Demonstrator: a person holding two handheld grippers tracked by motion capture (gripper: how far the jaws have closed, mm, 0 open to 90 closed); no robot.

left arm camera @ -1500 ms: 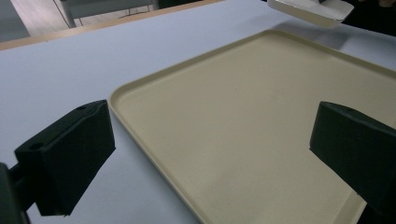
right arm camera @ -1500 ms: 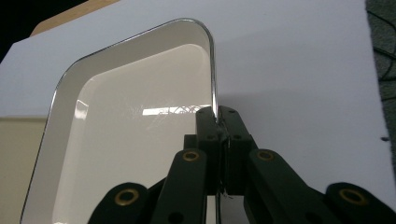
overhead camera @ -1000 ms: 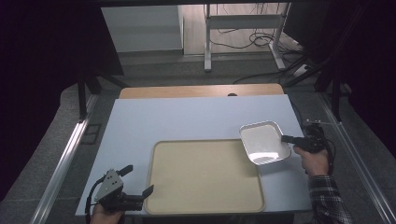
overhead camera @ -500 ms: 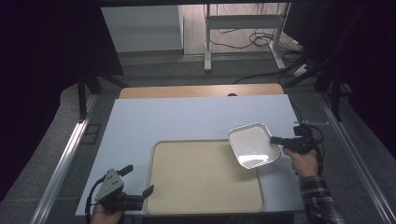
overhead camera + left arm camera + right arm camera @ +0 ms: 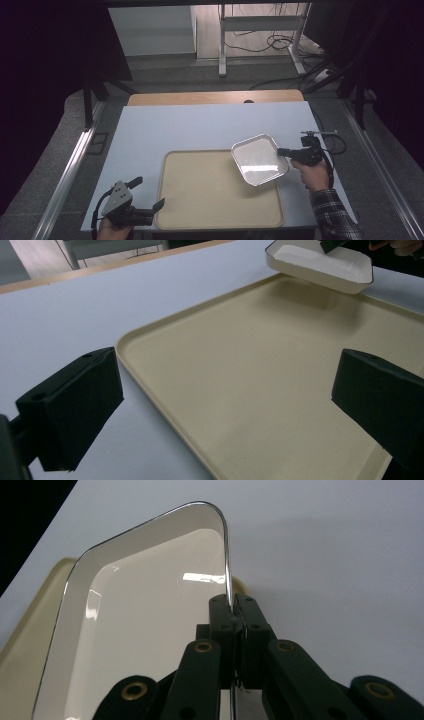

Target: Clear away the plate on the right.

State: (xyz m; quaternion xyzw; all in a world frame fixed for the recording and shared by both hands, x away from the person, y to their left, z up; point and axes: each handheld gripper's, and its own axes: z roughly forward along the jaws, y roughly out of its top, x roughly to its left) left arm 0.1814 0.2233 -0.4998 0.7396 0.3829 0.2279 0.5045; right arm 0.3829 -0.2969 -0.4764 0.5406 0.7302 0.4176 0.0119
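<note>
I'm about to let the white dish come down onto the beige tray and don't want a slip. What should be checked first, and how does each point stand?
1. Grip on the rim: the right gripper is shut on the white dish, jaws pinching its edge. Ok.
2. Dish over the beige tray: partly; its right side overhangs the tray's right rim. Not ok yet.
3. Landing spot free: the tray surface beneath carries nothing. Ok.
4. Dish level: it hangs tilted above the tray in the left gripper view. Not ok.
5. Left gripper out of the path: open, at the tray's near left corner. Ok.
6. Dish contents: none visible. Ok.
</note>
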